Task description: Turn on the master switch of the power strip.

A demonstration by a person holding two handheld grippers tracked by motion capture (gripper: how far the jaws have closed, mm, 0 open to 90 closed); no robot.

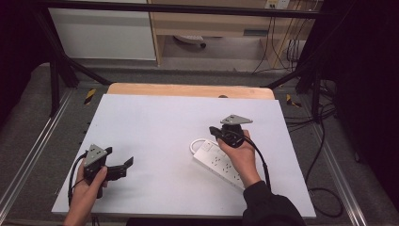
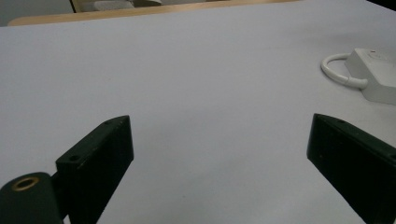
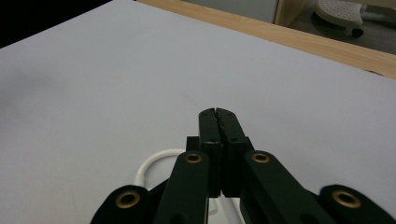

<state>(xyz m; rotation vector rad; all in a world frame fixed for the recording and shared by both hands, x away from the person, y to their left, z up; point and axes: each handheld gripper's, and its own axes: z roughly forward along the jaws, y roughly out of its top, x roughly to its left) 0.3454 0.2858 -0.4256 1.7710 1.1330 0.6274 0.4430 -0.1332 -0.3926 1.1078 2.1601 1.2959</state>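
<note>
a: nearest first, what did the high view have?

b: person's two forearms came in from the bottom edge. left gripper (image 1: 123, 167) sat by the near-left corner of the white table top (image 1: 155, 127), held low, grey plate on top, cable trailing back past the wrist. jaws stood wide apart w/ nothing betw. them.

a: confirmed from its own cam?

b: yes. left gripper view had both black jaws at the bottom corners, bare white surface betw. them, not touching anything. power strip (image 2: 379, 74) was off toward the upper right, well apart from those jaws, w/ its white cable loop (image 2: 337, 70) curling out from the end.

a: and the right one?

b: right gripper (image 1: 215, 131) was further in, right of centre. hand was over the far end of the power strip (image 1: 220, 163), which lay flat and diagonal on the table, near end toward the person's sleeve. jaws were pressed fully together, tips meeting.

a: holding anything?

b: in the right gripper view the right gripper (image 3: 216, 113) had no gap at the tips and nothing showed betw. them. white cable loop (image 3: 156, 163) curved just under and behind the jaws, to their left. couldn't tell whether the gripper touched it.

a: beyond that?

b: bare white top, then a wooden edge (image 1: 188, 90) along the far side, then floor w/ black cables (image 1: 324, 155) to the right.
</note>
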